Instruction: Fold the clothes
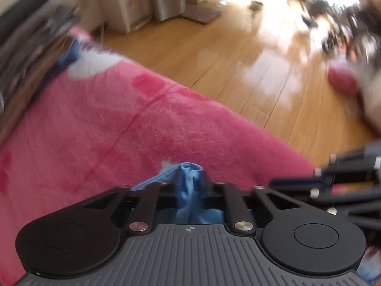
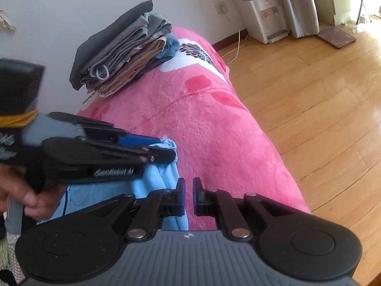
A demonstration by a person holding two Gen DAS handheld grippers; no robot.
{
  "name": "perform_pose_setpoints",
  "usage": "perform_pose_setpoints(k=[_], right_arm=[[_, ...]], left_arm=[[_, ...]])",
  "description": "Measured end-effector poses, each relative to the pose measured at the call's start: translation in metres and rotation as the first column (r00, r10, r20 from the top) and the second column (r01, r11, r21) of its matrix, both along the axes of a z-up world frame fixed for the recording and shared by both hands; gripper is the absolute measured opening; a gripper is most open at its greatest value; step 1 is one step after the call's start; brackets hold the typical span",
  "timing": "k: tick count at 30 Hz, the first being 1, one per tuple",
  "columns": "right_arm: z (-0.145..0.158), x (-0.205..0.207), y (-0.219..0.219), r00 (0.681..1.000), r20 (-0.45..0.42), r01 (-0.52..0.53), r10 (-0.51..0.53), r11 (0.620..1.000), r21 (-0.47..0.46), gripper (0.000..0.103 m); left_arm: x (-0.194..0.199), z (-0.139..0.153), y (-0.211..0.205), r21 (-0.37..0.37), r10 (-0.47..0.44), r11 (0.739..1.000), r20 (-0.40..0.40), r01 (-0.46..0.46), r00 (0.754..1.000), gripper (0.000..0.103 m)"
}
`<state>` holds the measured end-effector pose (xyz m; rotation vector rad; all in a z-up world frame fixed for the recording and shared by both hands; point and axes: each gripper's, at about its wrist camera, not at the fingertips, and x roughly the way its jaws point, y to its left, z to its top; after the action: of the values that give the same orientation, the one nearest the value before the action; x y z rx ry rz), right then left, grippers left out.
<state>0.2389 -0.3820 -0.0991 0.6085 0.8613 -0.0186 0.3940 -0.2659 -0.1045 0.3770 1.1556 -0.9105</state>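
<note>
Left tool (image 1: 190,178) pinches our light blue garment (image 1: 188,190) over the pink blanket (image 1: 119,119).
Our right tool (image 2: 189,195) stands narrowly parted, gripping nothing; only its view shows the folded stack (image 2: 123,50) and a hand (image 2: 28,197).

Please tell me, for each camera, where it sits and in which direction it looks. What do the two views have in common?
Left wrist: sits on the left gripper, looks along its fingers over the pink blanket to the wood floor; its fingers clamp blue cloth.
Right wrist: sits on the right gripper, looks over the blanket to the clothes pile and wall; a hand holds the left gripper.
Shared: blanket, blue cloth, floor, left gripper.
</note>
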Motion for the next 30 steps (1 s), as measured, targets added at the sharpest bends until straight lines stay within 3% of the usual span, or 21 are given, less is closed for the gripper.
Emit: perform_pose_setpoints(k=[1,2,4,5,6,10,12,14,16,18,20,22,25,27,30], right_arm=[[-0.002,-0.002,-0.002,1.000,0.000,0.008,-0.008,1.000,0.008,0.008],[-0.004,-0.004,-0.004,1.000,-0.001,0.019,-0.019,1.000,0.015,0.008],[-0.009,-0.008,-0.007,0.999,-0.008,0.041,-0.041,0.999,0.025,0.007],[-0.013,-0.010,-0.007,0.998,-0.019,0.053,-0.052,0.998,0.022,0.007],[-0.015,-0.011,-0.008,0.998,-0.028,0.063,-0.063,0.998,0.020,0.007],[-0.019,-0.015,-0.009,0.997,-0.023,0.071,-0.070,0.997,0.024,0.007],[-0.019,-0.015,-0.007,0.997,-0.026,0.069,-0.069,0.997,0.015,0.007],[-0.020,-0.014,-0.006,0.997,-0.033,0.072,-0.071,0.997,0.010,0.007],[-0.021,-0.012,-0.006,0.996,-0.038,0.076,-0.076,0.997,0.008,0.007],[-0.019,-0.013,-0.005,0.996,-0.035,0.077,-0.077,0.997,0.006,0.007],[-0.017,-0.014,-0.005,0.996,-0.031,0.078,-0.078,0.997,0.004,0.007],[-0.015,-0.015,-0.005,0.997,-0.027,0.078,-0.078,0.997,0.003,0.007],[-0.012,-0.017,-0.005,0.997,-0.021,0.079,-0.079,0.997,0.000,0.007],[-0.003,-0.024,-0.001,0.998,0.004,0.064,-0.064,0.998,-0.015,0.007],[0.019,-0.040,0.021,0.999,0.032,-0.022,0.025,0.997,-0.075,0.007]], left_arm=[[0.012,-0.002,0.009,-0.049,0.081,0.995,-0.091,-0.085,0.993,0.006],[0.025,-0.004,0.017,-0.090,0.155,0.981,-0.186,-0.174,0.970,0.005],[0.043,-0.020,0.035,-0.133,0.266,0.934,-0.358,-0.331,0.895,0.004],[0.051,-0.029,0.044,-0.141,0.310,0.903,-0.441,-0.407,0.842,0.004],[0.055,-0.036,0.050,-0.151,0.330,0.881,-0.484,-0.449,0.810,0.004],[0.060,-0.057,0.072,-0.219,0.328,0.794,-0.630,-0.567,0.704,0.004],[0.061,-0.062,0.083,-0.254,0.332,0.734,-0.674,-0.629,0.660,0.005],[0.065,-0.062,0.094,-0.276,0.357,0.681,-0.683,-0.678,0.637,0.007],[0.069,-0.058,0.103,-0.287,0.370,0.657,-0.683,-0.697,0.630,0.010],[0.069,-0.049,0.113,-0.310,0.363,0.669,-0.657,-0.676,0.661,0.012],[0.061,-0.032,0.123,-0.346,0.329,0.725,-0.586,-0.596,0.740,0.024],[0.047,-0.019,0.132,-0.345,0.287,0.799,-0.501,-0.493,0.816,0.029],[0.022,-0.007,0.151,-0.304,0.242,0.886,-0.339,-0.350,0.909,0.032],[0.009,-0.005,0.161,-0.279,0.217,0.916,-0.255,-0.287,0.942,0.032],[-0.004,-0.002,0.173,-0.254,0.179,0.943,-0.165,-0.217,0.970,0.032]])
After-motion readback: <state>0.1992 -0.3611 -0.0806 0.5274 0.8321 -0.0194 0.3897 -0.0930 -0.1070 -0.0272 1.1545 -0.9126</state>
